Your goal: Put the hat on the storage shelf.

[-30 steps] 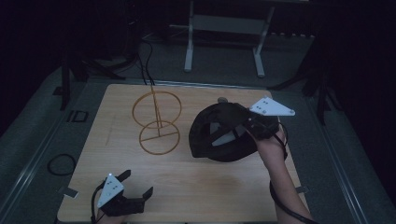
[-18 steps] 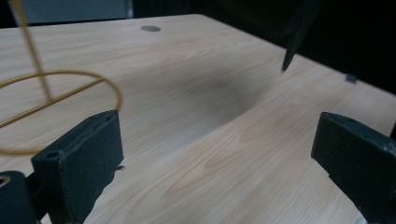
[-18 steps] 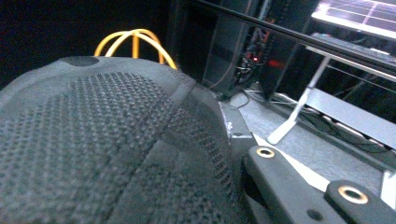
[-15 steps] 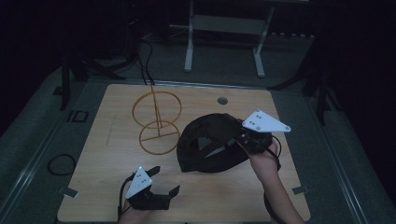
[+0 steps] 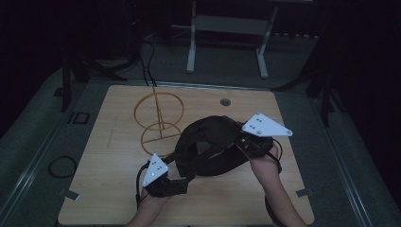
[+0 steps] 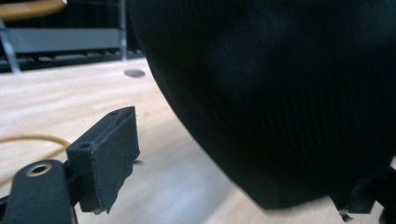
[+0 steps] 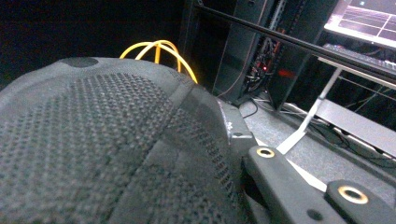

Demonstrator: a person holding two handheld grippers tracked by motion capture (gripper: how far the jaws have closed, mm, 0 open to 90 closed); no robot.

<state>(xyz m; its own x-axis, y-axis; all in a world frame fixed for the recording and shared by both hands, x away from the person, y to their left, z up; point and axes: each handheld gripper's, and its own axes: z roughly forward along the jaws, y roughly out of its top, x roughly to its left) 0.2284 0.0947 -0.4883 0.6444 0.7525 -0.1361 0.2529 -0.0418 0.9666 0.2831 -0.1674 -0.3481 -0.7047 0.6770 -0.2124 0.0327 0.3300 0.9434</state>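
Cap, black, lies on the wooden table just right of the yellow wire stand in the high view. The right gripper is clamped on the cap's right edge. The left gripper has come in from the table's near-left corner to the cap's near-left edge over the last second, while the cap itself has shifted toward the person. Judged from this, a two-handed hold is being set up, probably to carry the cap to the stand.

Left gripper view: the cap sits between the jaws, which have just been closing; the left pad stands apart from the fabric, and contact at the right pad cannot be told.

Right gripper view: the textured cap is pinched at the jaws, with the stand's yellow loops behind it. A lit screen glows at top right.

No brand, label or legible writing appears anywhere.
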